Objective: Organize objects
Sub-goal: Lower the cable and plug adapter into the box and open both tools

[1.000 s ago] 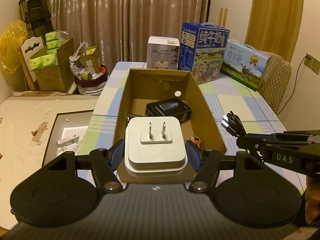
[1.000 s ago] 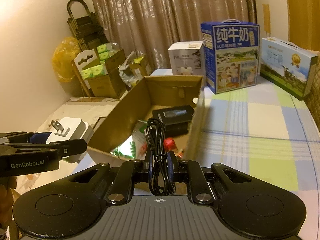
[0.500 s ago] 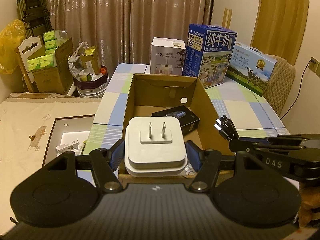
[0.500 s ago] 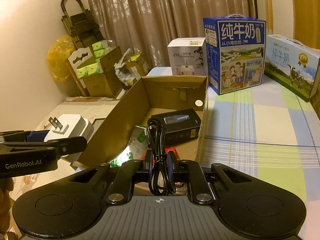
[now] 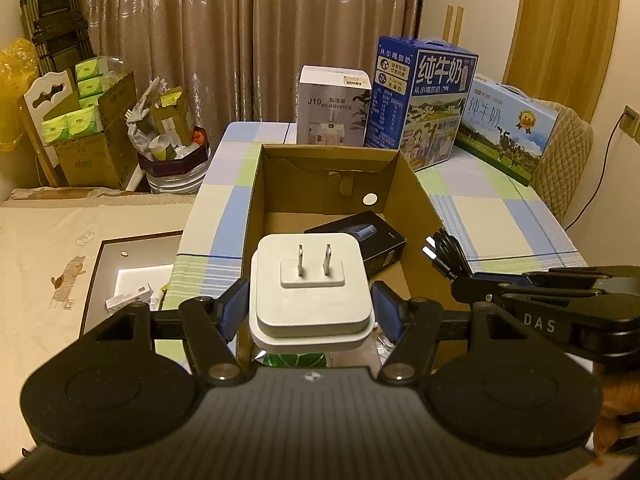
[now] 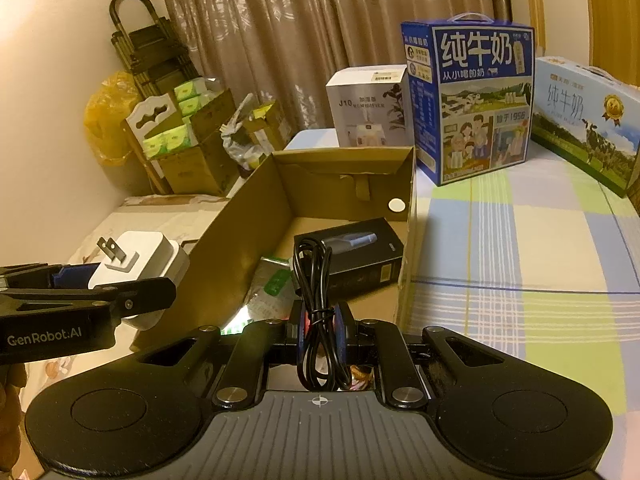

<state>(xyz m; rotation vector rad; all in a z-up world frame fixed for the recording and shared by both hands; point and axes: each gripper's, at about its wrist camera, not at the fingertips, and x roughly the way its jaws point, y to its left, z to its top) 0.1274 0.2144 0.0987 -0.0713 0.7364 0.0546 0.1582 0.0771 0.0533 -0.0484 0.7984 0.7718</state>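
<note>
My left gripper (image 5: pixel 310 306) is shut on a white power adapter (image 5: pixel 310 280), prongs pointing forward, held above the near end of an open cardboard box (image 5: pixel 256 200). The adapter also shows in the right wrist view (image 6: pixel 140 264). My right gripper (image 6: pixel 319 322) is shut on a coiled black cable (image 6: pixel 314 280), held over the box's near right part; the cable also shows in the left wrist view (image 5: pixel 444 256). Inside the box (image 6: pixel 248 216) lie a black product box (image 6: pixel 352 252) and a green-and-silver packet (image 6: pixel 268 284).
The box stands on a table with a checked cloth (image 6: pixel 520 240). At the table's far end stand a white humidifier box (image 5: pixel 334 106) and two blue milk cartons (image 5: pixel 424 100). Left of the table are a bed (image 5: pixel 60 240) and stacked clutter (image 5: pixel 92 132).
Both grippers have pulled back and risen a little from the box, each still holding its object. The view of the box and far cartons has widened.
</note>
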